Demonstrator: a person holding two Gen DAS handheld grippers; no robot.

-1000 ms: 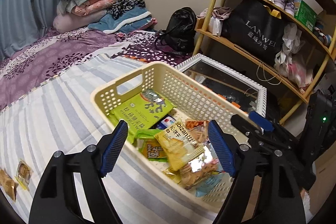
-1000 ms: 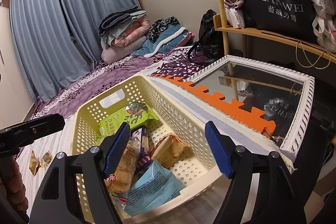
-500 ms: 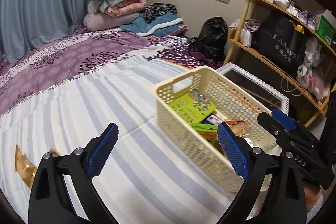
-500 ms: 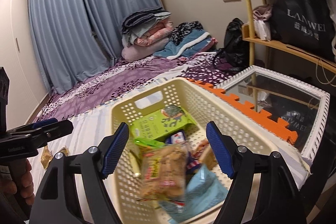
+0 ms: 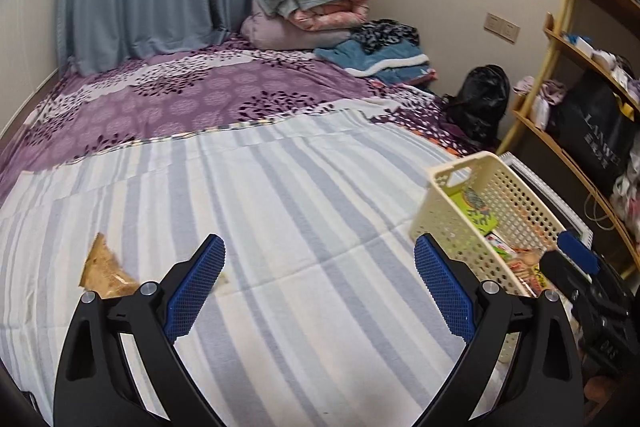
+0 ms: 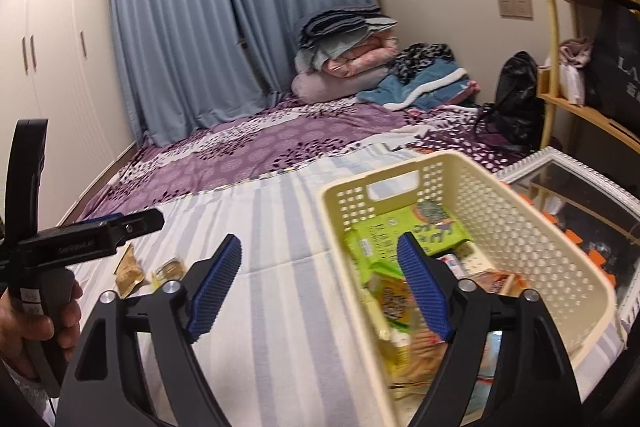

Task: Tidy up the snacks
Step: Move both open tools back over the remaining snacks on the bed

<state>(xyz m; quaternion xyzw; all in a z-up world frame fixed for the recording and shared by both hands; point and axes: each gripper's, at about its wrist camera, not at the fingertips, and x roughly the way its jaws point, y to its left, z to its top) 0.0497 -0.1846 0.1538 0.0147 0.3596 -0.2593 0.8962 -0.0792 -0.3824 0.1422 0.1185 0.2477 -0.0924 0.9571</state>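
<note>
We hold the left gripper (image 5: 318,283) and right gripper (image 6: 320,283) released, both empty. Two loose snack packets (image 6: 130,269) lie left on the striped bed; the cream basket (image 6: 472,173) right holds a green packet (image 6: 404,233). A far black bag (image 5: 596,135) reads "LANWEI".

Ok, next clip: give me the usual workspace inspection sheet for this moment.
Surface: striped sheet over a purple floral bedspread.
Job's things: cream basket holding several snacks, a green packet on top; two small snack packets lie loose on the sheet.
Clutter: folded bedding, black bag.
Grippers: left gripper open, empty; right gripper open, empty.
Cables: nothing seen.
Surroundings: blue curtains, white wardrobe, wooden shelves, framed mirror.
</note>
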